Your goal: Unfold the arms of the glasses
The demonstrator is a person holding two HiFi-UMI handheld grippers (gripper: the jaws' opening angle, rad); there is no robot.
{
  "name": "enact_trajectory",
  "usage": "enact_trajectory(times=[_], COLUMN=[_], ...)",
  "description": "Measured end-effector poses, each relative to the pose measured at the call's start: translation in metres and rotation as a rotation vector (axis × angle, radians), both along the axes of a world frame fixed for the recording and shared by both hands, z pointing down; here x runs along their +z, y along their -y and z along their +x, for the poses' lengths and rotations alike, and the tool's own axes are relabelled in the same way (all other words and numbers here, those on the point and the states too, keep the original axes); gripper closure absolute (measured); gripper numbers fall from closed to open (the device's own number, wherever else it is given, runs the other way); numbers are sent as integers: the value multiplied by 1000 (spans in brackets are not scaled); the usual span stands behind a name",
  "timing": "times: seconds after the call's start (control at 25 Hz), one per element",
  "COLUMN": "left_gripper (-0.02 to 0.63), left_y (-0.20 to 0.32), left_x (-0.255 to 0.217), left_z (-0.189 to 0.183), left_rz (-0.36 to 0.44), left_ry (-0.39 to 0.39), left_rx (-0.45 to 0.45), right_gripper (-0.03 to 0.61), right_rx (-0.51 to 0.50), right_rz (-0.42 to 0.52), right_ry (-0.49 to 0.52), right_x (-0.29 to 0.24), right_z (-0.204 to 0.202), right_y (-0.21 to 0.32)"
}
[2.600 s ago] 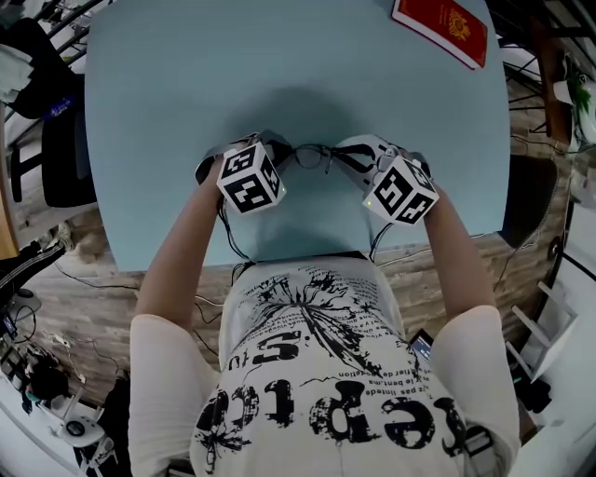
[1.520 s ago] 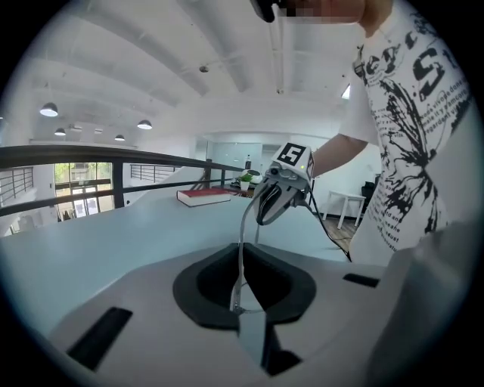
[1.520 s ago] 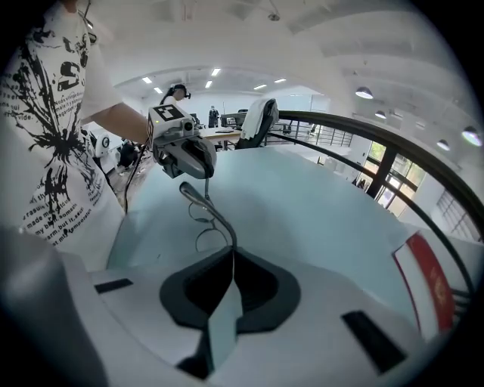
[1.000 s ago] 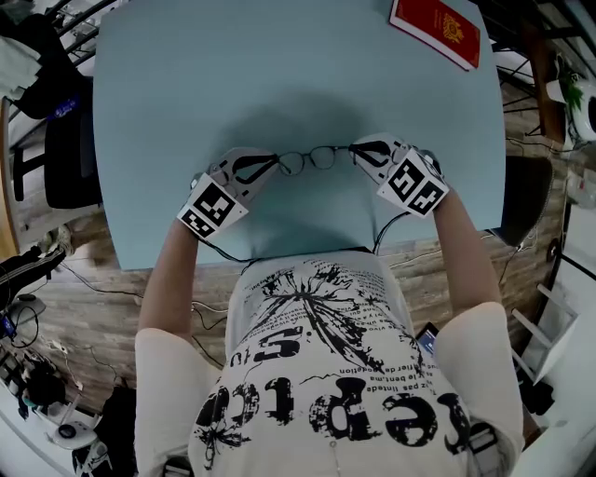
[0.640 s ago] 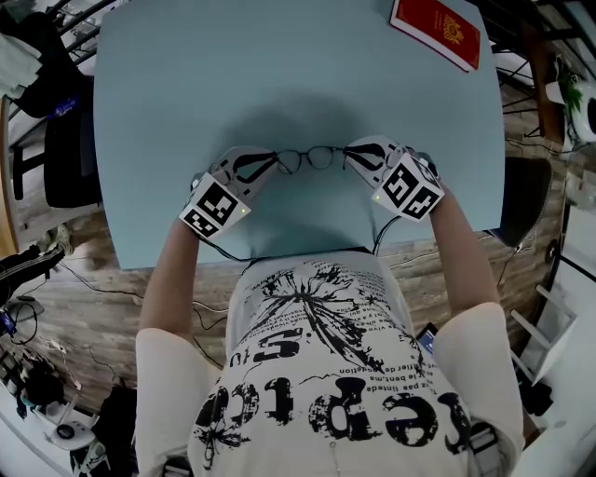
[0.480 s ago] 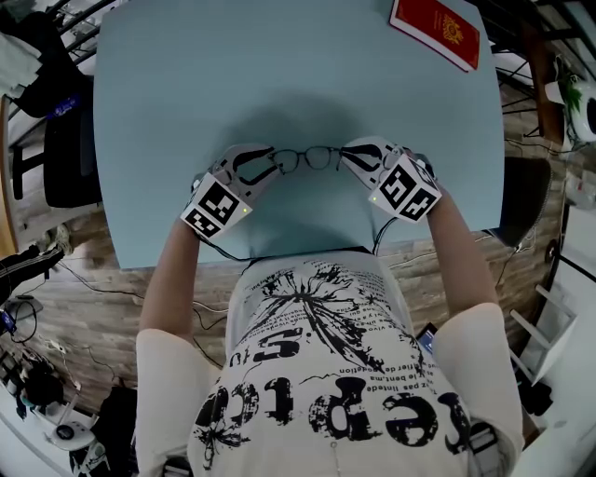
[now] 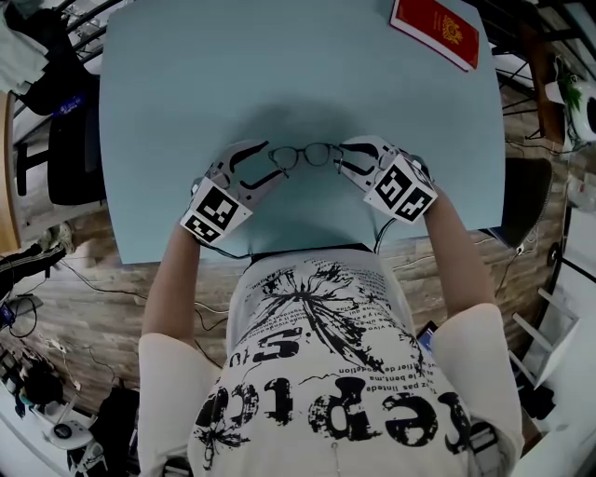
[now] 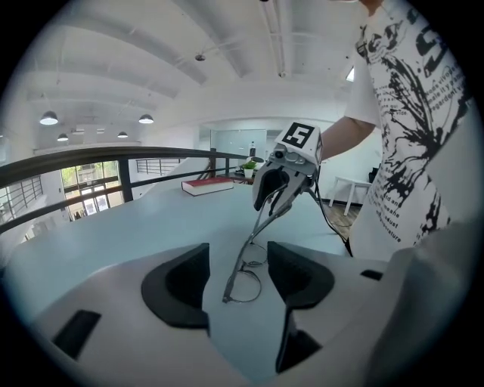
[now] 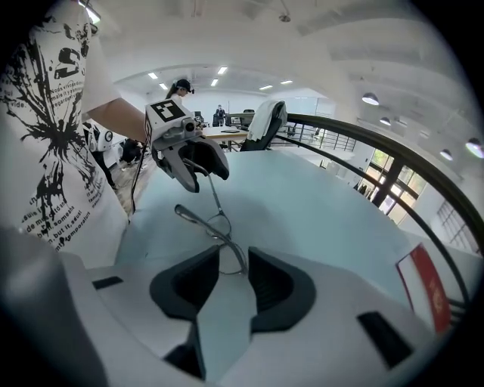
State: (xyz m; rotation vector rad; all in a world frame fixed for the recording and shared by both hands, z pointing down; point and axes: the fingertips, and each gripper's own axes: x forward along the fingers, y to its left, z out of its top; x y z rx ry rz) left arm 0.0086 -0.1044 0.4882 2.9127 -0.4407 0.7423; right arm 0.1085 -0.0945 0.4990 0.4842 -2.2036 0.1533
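The fingers (image 8: pixel 178 286) of the left gripper (image 8: pixel 238 276) are spread wide, having just been opened, and nothing is gripped. One end of the glasses (image 8: pixel 246 281) lies between them, untouched by either pad. The fingers (image 9: pixel 276 286) of the right gripper (image 9: pixel 227 281) are parted less widely and have also just been opened. The other lens is seen between them, close to one pad, but no grip is made on it.

Two grippers are counted, each bearing one marker cube (image 7: pixel 216 211). One pair of glasses is seen, laid on the table (image 7: pixel 186 93) near the person's edge. The gap between the two grippers is spanned by it, its two lenses side by side. In the right gripper view one arm is seen angled out from the frame, on the person's side. How the other arm stands cannot be told. One red book (image 7: pixel 440 28) is laid at the table's far right corner, well apart from the glasses.
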Motion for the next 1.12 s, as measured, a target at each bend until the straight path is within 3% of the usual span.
enact_trajectory(times=[0.2,0.52,0.6,0.72,0.8,1.12], left_gripper=[362,367,407,531,578,597], left_y=[-18,-39,-43,-43,-41,-28], left_x=[-18,-79,-93,-116,-127,-161], left_z=[-7,-10,-10,-11,-13,-31], left_rz=[25,104,122,152,175,268], left_ry=[-28,-173,-193,-238,-256,-230], left_rx=[-19,-104,-126,-198,-256,-516], right_gripper=[402,407,454,535,559,567], right_rx=[34,118,164,252,310,490], right_rz=[23,68,100,176,230,444], right_ry=[46,223,262,295,308,335], right_x=[-16,-64,-78,-98,-109,-162], right_z=[-2,-17,-18,-11,-7,9], right_y=[-9,-34,-37,-35,-34,-29])
